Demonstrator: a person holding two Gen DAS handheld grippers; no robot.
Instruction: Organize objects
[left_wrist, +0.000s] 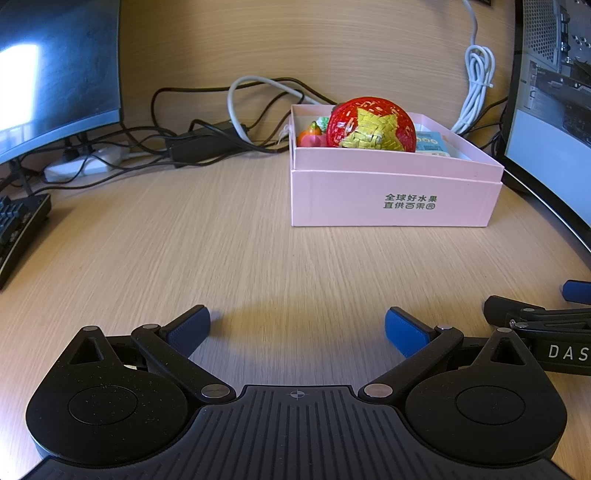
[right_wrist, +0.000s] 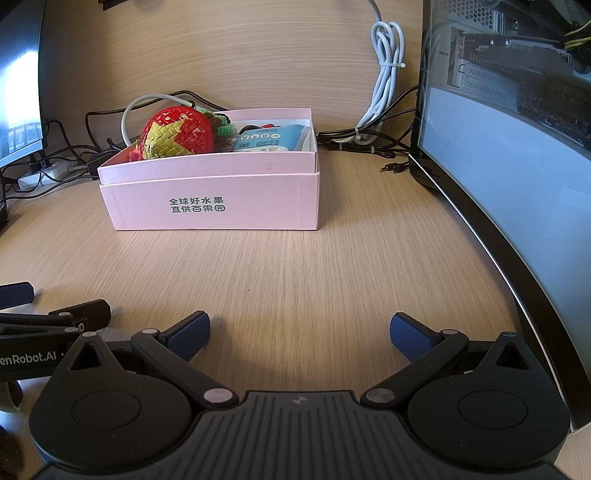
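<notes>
On the pale wood-grain counter (left_wrist: 184, 240), all eyes go to the pink cardboard box (left_wrist: 391, 199), standing open-topped with green Chinese lettering on its front wall: "全球好水果" over "直供百果园". Inside it, a red woven ball with a yellow star (left_wrist: 371, 123) rises above the rim at the left side of the box. Just right of the ball lies a light-blue packet (right_wrist: 269, 138) with small printed icons, the writing too small to read. Behind the ball peeks a green and brown crocheted piece (right_wrist: 219, 123), and left of the ball sits a small orange and pink toy (left_wrist: 312, 134).

Well in front of the box, the left hand-held gripper (left_wrist: 297, 328) hovers over bare counter, blue pads spread wide, released, grasping nothing. The right hand-held gripper (right_wrist: 299, 330) sits beside it, likewise spread and empty. Its side reads "DAS" in the left view; the left one's side shows "enRobot.AI" in the right view.

Behind the box, black and white cables (left_wrist: 221, 122) tangle, and a coiled white cable (right_wrist: 384, 74) hangs to the box's right.
</notes>
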